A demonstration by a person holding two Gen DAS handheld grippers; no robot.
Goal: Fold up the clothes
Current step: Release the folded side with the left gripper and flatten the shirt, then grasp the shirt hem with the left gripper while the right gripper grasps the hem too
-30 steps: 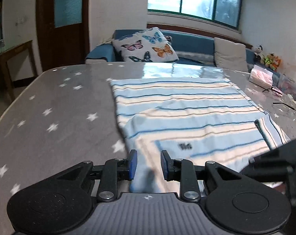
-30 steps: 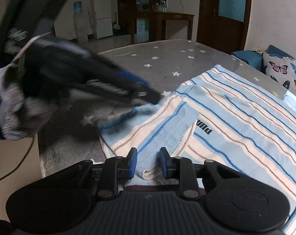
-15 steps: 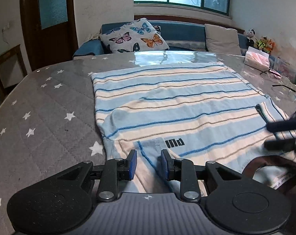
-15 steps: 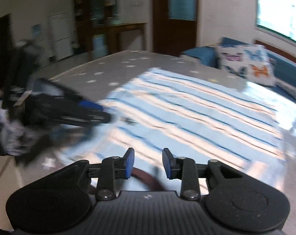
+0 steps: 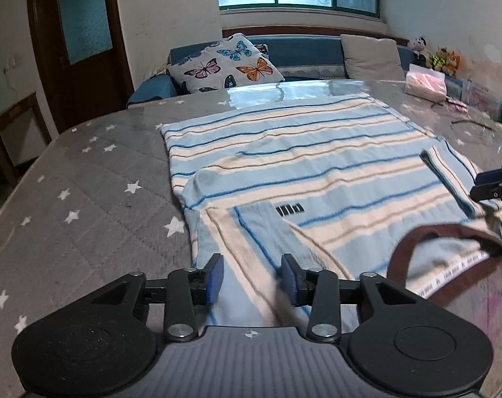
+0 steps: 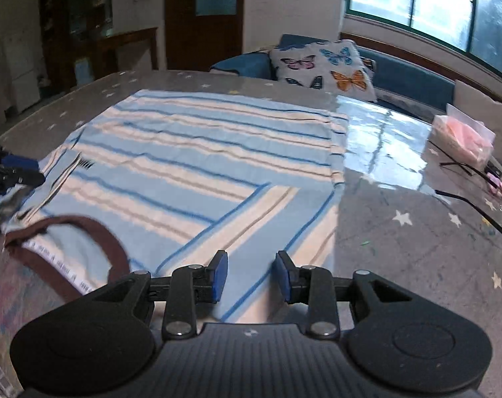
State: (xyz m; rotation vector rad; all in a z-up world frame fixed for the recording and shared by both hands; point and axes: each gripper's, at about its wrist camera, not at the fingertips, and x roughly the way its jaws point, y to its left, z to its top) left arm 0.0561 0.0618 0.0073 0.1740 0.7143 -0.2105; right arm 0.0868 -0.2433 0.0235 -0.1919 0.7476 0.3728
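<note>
The striped shirt lies flat on the star-patterned table, collar toward the near edge, both sleeves folded inward. The left gripper hangs released over the near left sleeve — cloth shows between its blue pads, untouched. The right gripper is likewise parted, over the near right sleeve beside the collar.

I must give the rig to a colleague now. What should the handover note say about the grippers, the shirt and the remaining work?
Left gripper: open, holding nothing, above the near left sleeve.
Right gripper: open, holding nothing, above the near right sleeve.
Striped shirt: flat on the star-pattern table, brown collar at the near edge.
Done: both sleeves lie folded in over the body.
Left: fold the body, then square the edges.
</note>
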